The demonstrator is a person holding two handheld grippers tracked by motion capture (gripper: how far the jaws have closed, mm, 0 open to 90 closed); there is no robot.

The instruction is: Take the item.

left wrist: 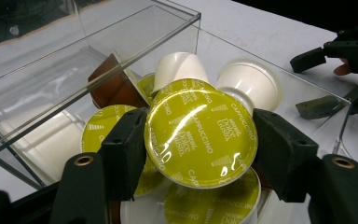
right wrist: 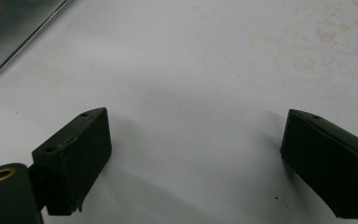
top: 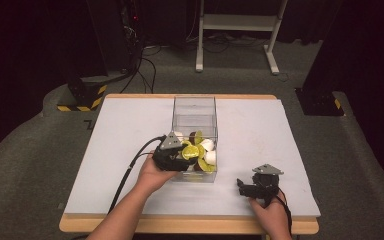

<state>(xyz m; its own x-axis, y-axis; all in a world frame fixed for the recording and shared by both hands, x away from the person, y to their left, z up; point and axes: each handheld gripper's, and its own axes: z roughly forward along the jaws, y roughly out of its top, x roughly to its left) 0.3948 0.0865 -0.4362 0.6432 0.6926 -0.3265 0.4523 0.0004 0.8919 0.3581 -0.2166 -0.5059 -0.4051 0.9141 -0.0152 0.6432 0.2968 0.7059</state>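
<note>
A: Left gripper [left wrist: 200, 154] is clamping a coffee capsule [left wrist: 200, 133], jaws pressing on opposite edges of the yellow-green foil lid, lid facing the camera.

B: Where's it sitting?

A: It's hanging over the near end of the clear box [top: 195, 107] in the middle of the white table [top: 280, 145], right above the pile of other capsules [top: 206, 150]. In the high view the left gripper [top: 177, 159] is reaching in at the box's near-left corner.

B: Right one?

A: Right gripper [right wrist: 196, 158] is hovering over bare table, jaws spread wide, nothing between them. In the high view it is sitting well right of the box [top: 252, 189].

B: Handling?

A: Judging it light, a thin plastic cup with a foil lid, probably. The rim is looking like the stiff part, so gripping across the rim is making sense. Foil is looking glossy and likely dents or punctures, so I'm avoiding pressure on the face. Smooth round edge could be slipping or rotating if the squeeze is loose.
</note>
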